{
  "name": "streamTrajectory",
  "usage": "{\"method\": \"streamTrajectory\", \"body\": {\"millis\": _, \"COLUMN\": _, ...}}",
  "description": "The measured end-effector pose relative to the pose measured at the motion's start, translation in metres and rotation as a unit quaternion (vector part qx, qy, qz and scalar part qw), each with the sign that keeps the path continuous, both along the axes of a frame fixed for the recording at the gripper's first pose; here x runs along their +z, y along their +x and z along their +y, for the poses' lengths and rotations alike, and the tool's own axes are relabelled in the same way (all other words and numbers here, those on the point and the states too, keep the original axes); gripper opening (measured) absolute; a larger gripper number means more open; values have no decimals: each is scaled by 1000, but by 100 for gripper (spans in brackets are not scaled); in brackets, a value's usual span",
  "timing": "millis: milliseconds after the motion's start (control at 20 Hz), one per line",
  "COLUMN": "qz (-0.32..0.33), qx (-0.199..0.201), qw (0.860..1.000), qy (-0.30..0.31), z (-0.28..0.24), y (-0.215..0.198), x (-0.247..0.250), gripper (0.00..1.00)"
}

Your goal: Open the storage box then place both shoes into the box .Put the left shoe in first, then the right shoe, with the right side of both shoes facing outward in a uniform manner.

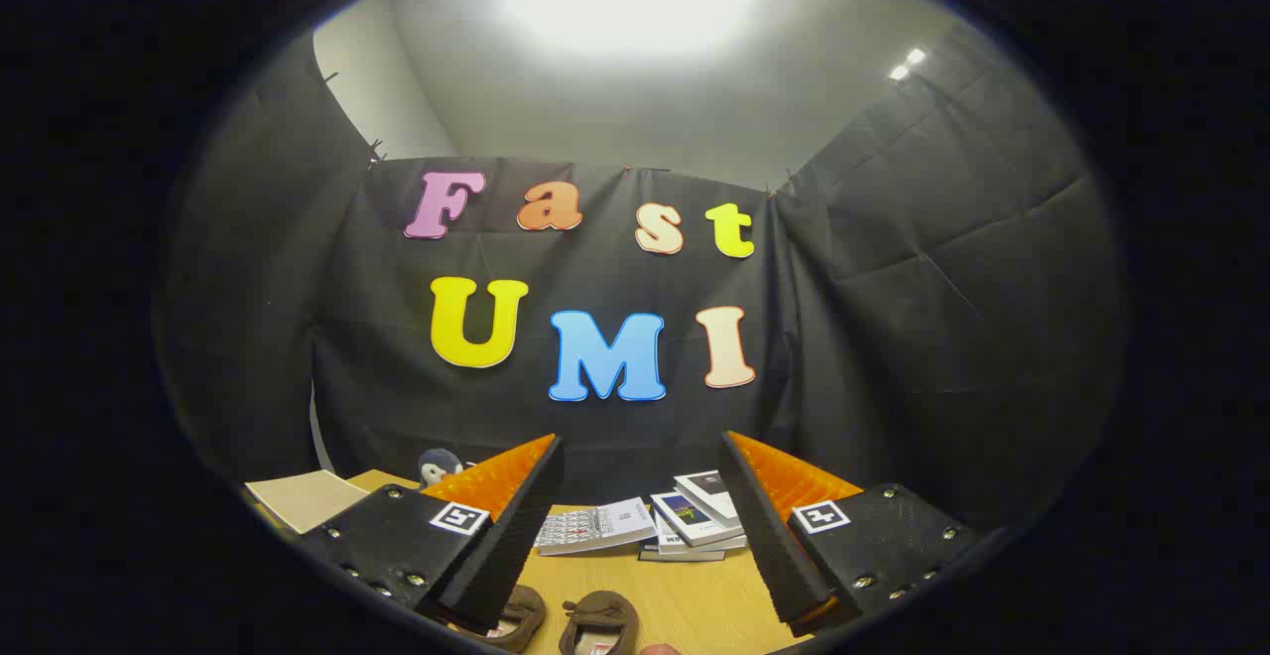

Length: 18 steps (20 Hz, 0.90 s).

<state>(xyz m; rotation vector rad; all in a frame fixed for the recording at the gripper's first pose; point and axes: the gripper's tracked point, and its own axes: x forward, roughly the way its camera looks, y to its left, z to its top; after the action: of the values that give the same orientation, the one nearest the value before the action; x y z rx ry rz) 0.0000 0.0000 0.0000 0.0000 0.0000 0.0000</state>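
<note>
The tool (640, 521) is wide open and holds nothing, high above the pale wooden worktop (695, 605). Two small brown soft shoes (566, 623) sit side by side on the worktop, low down between the fingers. Past them lie some white paper books (685, 521). I cannot see a storage box here. The shoes look alike, so the tool might grab the wrong one first.

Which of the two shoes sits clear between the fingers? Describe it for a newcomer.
On the wooden table, short of the stacked books, lie two brown shoes. It is the shoe between the open gripper fingers; its neighbour lies partly under one finger.
</note>
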Motion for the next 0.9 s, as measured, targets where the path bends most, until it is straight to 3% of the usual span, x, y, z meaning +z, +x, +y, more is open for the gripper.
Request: {"method": "streamTrajectory", "body": {"millis": 900, "qz": -17, "qx": 23, "qw": 1000, "qy": 9, "z": 10, "y": 11, "x": 3, "gripper": 96}}
